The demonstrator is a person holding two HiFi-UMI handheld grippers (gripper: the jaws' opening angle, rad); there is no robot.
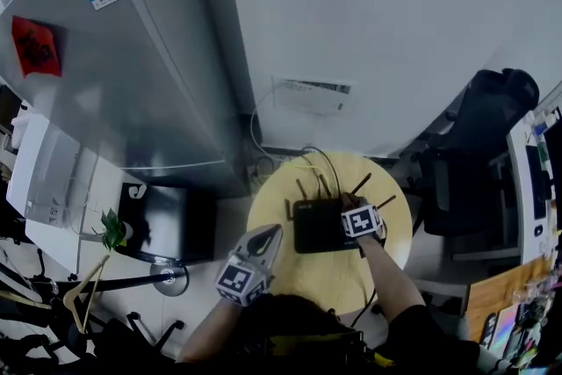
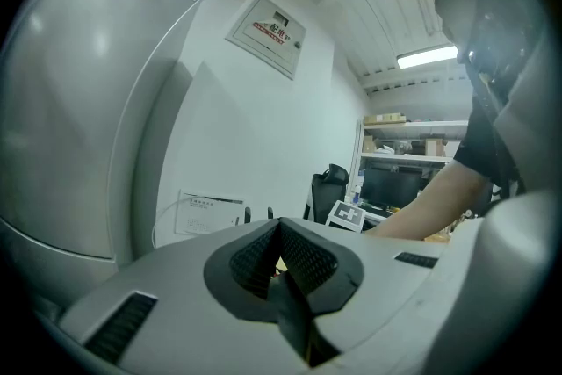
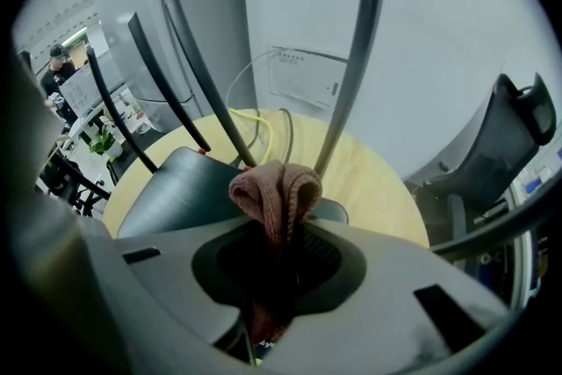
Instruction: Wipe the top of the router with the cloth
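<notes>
A black router (image 1: 318, 225) with several upright antennas lies on the round yellow table (image 1: 290, 277). My right gripper (image 1: 356, 213) hovers at the router's right end, shut on a folded pink knitted cloth (image 3: 274, 191). In the right gripper view the cloth bulges out above the jaws, with the router's dark top (image 3: 176, 186) just ahead and to the left and a tall antenna (image 3: 356, 48) behind. My left gripper (image 1: 270, 233) is raised over the table's left edge, clear of the router. Its jaws (image 2: 279, 228) are shut and hold nothing.
A large grey refrigerator (image 1: 114, 75) stands to the left, against a white wall with a white panel (image 1: 312, 94). Yellow and black cables (image 3: 263, 123) run off the table's far edge. A black office chair (image 1: 479, 145) is at the right, a dark box (image 1: 171, 219) on the floor at left.
</notes>
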